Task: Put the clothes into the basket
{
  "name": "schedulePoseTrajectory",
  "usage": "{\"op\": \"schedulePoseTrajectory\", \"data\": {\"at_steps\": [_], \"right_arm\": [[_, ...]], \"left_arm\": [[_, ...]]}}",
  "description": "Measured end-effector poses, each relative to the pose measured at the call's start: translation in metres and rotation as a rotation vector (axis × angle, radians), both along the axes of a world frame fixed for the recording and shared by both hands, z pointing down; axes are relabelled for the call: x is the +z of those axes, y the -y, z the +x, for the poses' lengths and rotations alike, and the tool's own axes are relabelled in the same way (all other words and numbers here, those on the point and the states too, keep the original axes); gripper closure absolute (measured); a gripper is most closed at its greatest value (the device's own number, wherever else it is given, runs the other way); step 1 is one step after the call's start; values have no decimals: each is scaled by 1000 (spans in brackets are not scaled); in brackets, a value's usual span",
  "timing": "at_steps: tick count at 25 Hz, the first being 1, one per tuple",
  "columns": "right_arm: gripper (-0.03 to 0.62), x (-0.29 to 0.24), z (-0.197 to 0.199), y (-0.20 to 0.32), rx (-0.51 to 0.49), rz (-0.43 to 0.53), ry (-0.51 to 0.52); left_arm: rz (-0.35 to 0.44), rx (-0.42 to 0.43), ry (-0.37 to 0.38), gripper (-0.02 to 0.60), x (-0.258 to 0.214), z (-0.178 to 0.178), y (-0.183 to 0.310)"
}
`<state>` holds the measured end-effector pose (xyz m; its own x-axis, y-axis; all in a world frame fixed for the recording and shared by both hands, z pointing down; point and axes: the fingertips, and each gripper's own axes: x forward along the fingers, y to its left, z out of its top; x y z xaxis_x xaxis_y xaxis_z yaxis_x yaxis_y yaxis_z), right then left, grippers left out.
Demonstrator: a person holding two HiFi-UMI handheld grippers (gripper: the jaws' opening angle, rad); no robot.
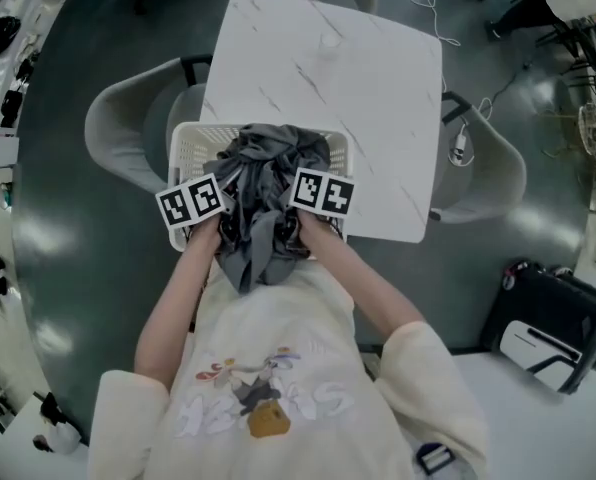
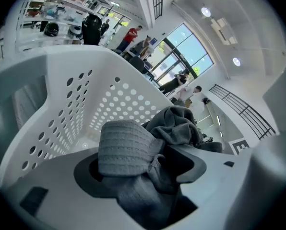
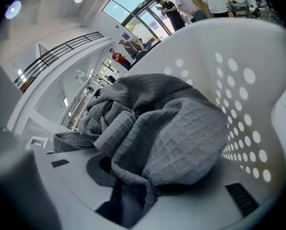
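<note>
Dark grey-green polished floor (image 1: 68,298) fills the head view, and on it stands a square white table with a marble-veined top (image 1: 368,88), with a pale grey shell chair (image 1: 113,128) at its left side and another (image 1: 498,173) at its right. Nearest the camera is the person's cream sweatshirt with a printed front (image 1: 268,393), both forearms reaching forward. A white plastic basket with perforated walls (image 1: 190,140) sits at the table's near left corner; its holed wall curves past on the left in the left gripper view (image 2: 85,104) and on the right in the right gripper view (image 3: 248,109). A bundle of grey waffle-knit clothes (image 1: 270,160) lies heaped in the basket, and one part hangs over the near rim toward the person. The left gripper (image 1: 198,200) and the right gripper (image 1: 320,192) are side by side at that rim, each showing its black-and-white marker cube. The left gripper (image 2: 148,159) has its jaws set wide and clamped round a thick bunch of the cloth (image 2: 128,145), a ribbed cuff uppermost. The right gripper (image 3: 140,178) has its jaws drawn closer and clenched on a fold of the same fabric (image 3: 181,138).
</note>
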<state>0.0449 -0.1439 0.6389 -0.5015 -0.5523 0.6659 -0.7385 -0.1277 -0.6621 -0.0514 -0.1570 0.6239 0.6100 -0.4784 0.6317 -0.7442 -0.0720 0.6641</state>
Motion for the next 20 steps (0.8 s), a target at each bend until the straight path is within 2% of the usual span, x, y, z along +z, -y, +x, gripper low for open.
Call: {"op": "schedulePoseTrajectory", "data": {"at_steps": [7,12,14,20], "right_arm": [[436,32,6,3,12,-55,-93],[431,67,15,-1,11,-159,-230],[431,78,17,-2,1,-174,-271],[431,97,18,-1,-8,-189,-304]], "left_arm": [[-36,67,95,273,35,2,9],[-87,120,225,290,74,1,7],[-98,128,277,305,86,1,4],[-122,180,353,310,105,4,8]]}}
